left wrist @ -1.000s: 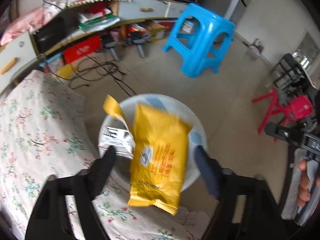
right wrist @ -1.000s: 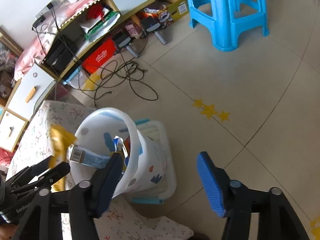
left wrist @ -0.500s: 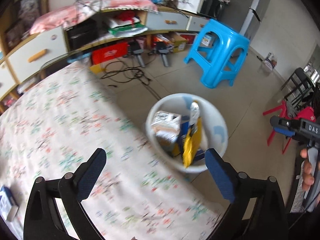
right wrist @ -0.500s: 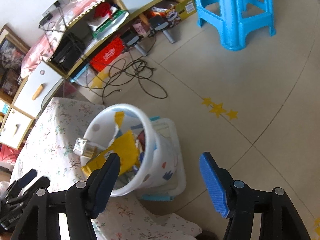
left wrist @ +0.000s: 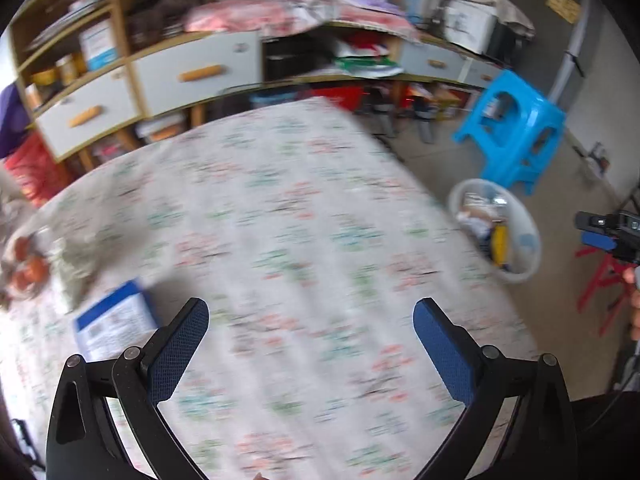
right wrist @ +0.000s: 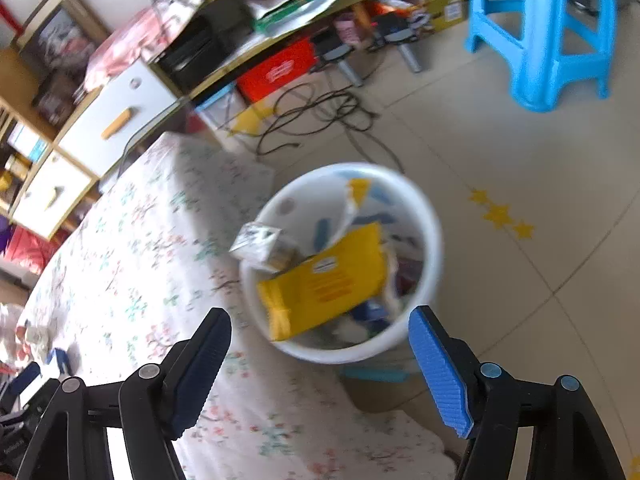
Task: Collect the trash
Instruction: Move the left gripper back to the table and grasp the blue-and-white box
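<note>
A white bin (right wrist: 432, 248) stands on the floor beside the table and holds a yellow wrapper (right wrist: 324, 284) and a silvery packet (right wrist: 256, 242). My right gripper (right wrist: 320, 344) hovers above the bin; its jaws are opening with nothing between them. In the left wrist view the bin (left wrist: 524, 232) sits far right, off the table edge. My left gripper (left wrist: 310, 326) hangs open and empty over the floral tablecloth (left wrist: 288, 216). A blue-and-white box (left wrist: 116, 320) lies on the cloth just left of its left finger. The right gripper (left wrist: 608, 232) shows at the right edge.
A blue plastic stool (right wrist: 548, 28) stands on the tiled floor beyond the bin, with cables (right wrist: 320, 108) lying near the shelf unit (right wrist: 256, 32). At the table's left edge lie a crumpled bag (left wrist: 76, 264) and orange fruit (left wrist: 28, 268). A red stool (left wrist: 600, 284) is far right.
The yellow wrapper left my left gripper and dropped into the bin. The left gripper then swung away over the table toward the blue-and-white box. The right gripper shifted over the bin and widened.
</note>
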Tool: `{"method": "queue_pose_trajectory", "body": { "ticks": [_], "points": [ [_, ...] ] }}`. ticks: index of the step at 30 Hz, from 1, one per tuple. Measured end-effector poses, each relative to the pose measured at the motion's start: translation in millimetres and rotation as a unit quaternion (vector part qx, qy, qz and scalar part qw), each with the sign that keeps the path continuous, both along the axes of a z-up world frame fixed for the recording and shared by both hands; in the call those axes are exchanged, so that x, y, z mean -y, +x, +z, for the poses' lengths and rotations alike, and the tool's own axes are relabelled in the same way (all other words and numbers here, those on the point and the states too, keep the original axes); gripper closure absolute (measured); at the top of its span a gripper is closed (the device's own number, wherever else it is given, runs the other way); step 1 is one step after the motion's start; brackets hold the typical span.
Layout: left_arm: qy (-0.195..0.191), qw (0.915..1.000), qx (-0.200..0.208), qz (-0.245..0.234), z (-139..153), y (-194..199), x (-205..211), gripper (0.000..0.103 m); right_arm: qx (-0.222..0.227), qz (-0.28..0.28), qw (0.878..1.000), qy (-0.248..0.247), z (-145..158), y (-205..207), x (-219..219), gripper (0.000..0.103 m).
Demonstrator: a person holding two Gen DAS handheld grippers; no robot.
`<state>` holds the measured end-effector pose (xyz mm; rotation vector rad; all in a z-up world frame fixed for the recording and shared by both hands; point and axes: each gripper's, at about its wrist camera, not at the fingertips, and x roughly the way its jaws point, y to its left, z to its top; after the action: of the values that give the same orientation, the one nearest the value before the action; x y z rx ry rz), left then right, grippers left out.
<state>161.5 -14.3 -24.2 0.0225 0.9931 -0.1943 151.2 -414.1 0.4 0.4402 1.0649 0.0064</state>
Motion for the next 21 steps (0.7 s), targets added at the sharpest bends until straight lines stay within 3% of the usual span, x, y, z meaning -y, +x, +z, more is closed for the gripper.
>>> {"method": "queue_pose_trajectory", "body": {
  "ticks": [3,7,11,17,21],
  "points": [
    [0.010,0.9998,-0.002,0.015,-9,1,-39,0.000,-0.003,0.016,1.000,-0.004,-2,7,-23,0.025],
    [0.052,0.9982,-0.022,0.021,-26,12,-81,0.000,-0.004,0.033,0.999,-0.006,-3,17,-49,0.025],
    [0.057,0.9971,-0.046,0.021,-49,23,-119,0.000,-0.004,0.046,0.999,-0.005,-3,26,-68,0.025],
    [0.087,0.9954,-0.040,-0.002,-66,26,-145,0.000,-0.009,0.065,0.998,-0.006,-5,34,-95,0.025],
    [0.061,0.9967,-0.051,0.014,-74,36,-162,0.000,-0.016,0.074,0.997,-0.013,-11,40,-111,0.025]
  ]
}}
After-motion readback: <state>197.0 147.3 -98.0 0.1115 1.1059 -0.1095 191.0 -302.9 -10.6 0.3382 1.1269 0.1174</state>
